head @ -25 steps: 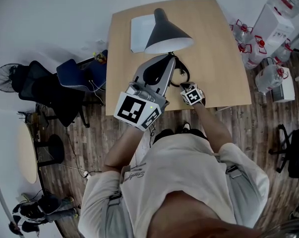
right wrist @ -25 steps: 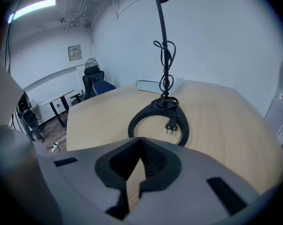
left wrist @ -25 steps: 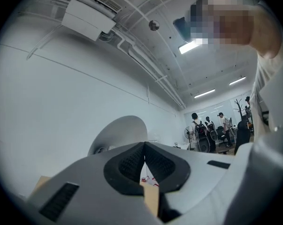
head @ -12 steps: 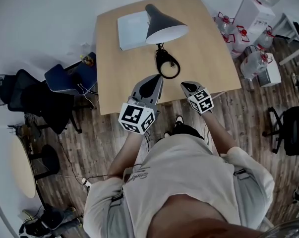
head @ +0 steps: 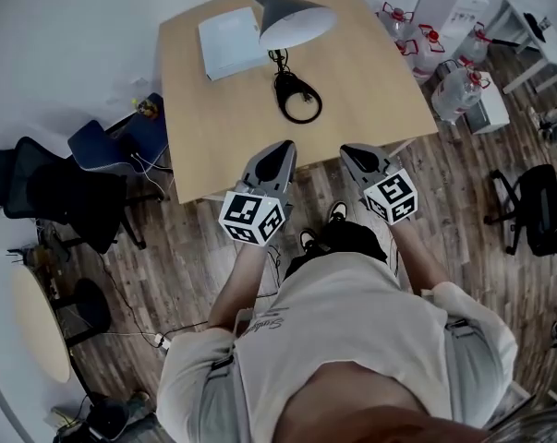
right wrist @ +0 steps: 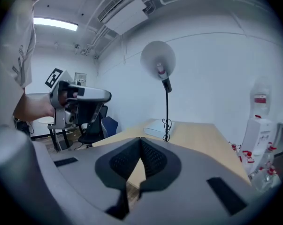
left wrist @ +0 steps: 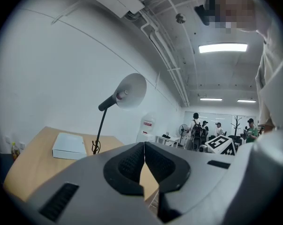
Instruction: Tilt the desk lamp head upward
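The desk lamp stands at the far side of the wooden table (head: 380,81), its grey shade (head: 295,15) above a thin stem and a coil of black cord (head: 297,100). In the left gripper view the shade (left wrist: 130,90) sits high on the stem, facing right and slightly up. The right gripper view looks into its open face (right wrist: 157,59). My left gripper (head: 282,145) and right gripper (head: 345,149) hover side by side at the table's near edge, well short of the lamp. Both are shut with nothing between the jaws.
A white box (head: 227,44) lies left of the lamp. Water jugs (head: 458,90) and a white dispenser (head: 454,3) stand right of the table, with office chairs (head: 56,187) to its left. Several people stand in the distance (left wrist: 197,125).
Both grippers have pulled back from the lamp to the table's near edge. The left one was over the cord coil a second ago. The view has backed away too.
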A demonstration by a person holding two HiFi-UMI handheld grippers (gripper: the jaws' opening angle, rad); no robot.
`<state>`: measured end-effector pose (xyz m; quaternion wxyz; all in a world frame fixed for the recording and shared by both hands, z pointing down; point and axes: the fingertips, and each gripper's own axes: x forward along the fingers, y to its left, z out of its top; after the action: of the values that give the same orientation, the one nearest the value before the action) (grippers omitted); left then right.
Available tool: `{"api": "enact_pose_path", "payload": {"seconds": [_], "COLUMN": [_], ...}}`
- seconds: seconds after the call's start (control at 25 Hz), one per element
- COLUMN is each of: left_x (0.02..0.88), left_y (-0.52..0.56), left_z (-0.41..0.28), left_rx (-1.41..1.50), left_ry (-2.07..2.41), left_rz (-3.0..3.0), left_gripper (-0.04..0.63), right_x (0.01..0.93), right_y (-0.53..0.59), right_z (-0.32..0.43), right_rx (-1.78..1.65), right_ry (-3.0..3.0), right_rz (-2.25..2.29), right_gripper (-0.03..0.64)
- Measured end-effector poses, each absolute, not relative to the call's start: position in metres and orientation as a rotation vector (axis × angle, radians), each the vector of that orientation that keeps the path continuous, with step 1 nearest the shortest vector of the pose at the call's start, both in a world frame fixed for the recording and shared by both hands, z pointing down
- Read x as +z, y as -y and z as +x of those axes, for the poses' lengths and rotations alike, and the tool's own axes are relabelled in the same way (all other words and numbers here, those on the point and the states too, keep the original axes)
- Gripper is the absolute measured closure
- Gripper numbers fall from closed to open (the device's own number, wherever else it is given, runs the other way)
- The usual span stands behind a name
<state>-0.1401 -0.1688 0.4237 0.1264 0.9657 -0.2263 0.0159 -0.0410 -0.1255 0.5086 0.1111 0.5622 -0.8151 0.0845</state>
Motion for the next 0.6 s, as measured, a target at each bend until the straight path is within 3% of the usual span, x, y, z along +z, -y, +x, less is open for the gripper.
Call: {"api": "enact_pose_path", "payload": {"seconds": [0.6], "left_x": [0.353], "left_y": [0.149], "left_z": [-0.129], "left_rx": [-0.016], "left_ry": [0.794], "left_rz": [2.923], "left_gripper": [0.580], "right_x": [0.377], "right_y": [0.103], "right_z": [-0.027], "right_rx": [-0.079], "right_ry": [2.582], "right_rz": [1.709], "right_gripper": [0.623]}}
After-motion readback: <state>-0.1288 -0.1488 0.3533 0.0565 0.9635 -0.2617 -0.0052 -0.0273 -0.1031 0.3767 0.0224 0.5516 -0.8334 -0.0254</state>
